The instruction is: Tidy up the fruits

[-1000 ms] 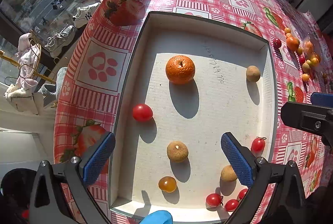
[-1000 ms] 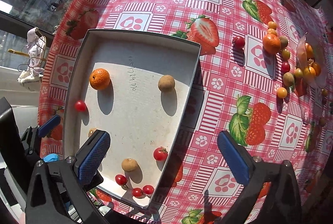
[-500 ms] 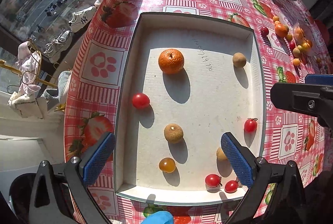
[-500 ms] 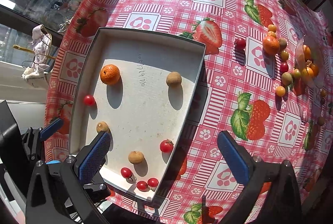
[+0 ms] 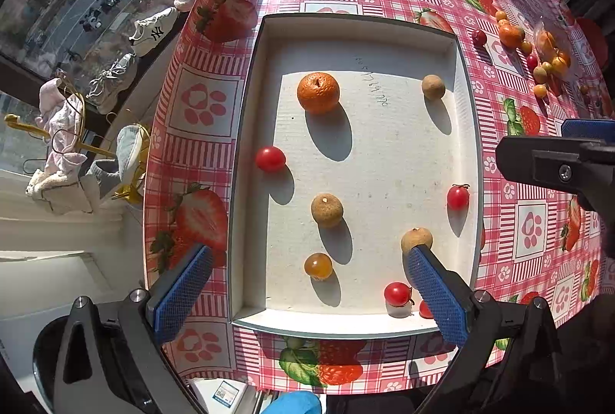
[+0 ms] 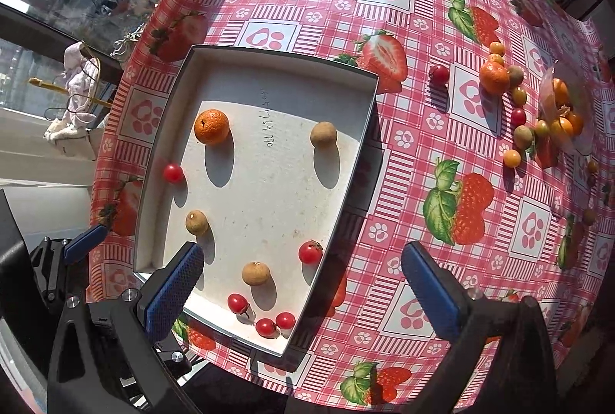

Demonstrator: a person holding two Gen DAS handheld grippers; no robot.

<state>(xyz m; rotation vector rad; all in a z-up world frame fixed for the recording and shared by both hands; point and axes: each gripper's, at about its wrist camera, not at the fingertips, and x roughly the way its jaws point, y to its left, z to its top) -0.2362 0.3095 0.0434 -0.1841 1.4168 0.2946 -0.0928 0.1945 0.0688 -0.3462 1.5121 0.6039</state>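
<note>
A shallow white tray [image 5: 467, 129] lies on the strawberry tablecloth; it also shows in the right wrist view [image 6: 348, 179]. In it lie a mandarin [image 5: 318, 92], three brown longans [image 5: 326, 209], several cherry tomatoes [image 5: 270, 158] and an amber berry [image 5: 318, 265]. More loose fruit [image 6: 494, 77] lies in a cluster at the far right of the table. My left gripper [image 5: 307, 295] is open and empty above the tray's near edge. My right gripper [image 6: 303, 295] is open and empty above the tray's near right corner.
A clear plastic bag [image 6: 565, 114] with orange fruit lies beside the loose cluster. The table edge [image 5: 153, 160] drops off just left of the tray, with a window and street below. The right gripper's body [image 5: 557, 164] shows at the right of the left wrist view.
Both grippers have pulled back and up from the tray, so more table shows. Both stay open. The fruit has not moved.
</note>
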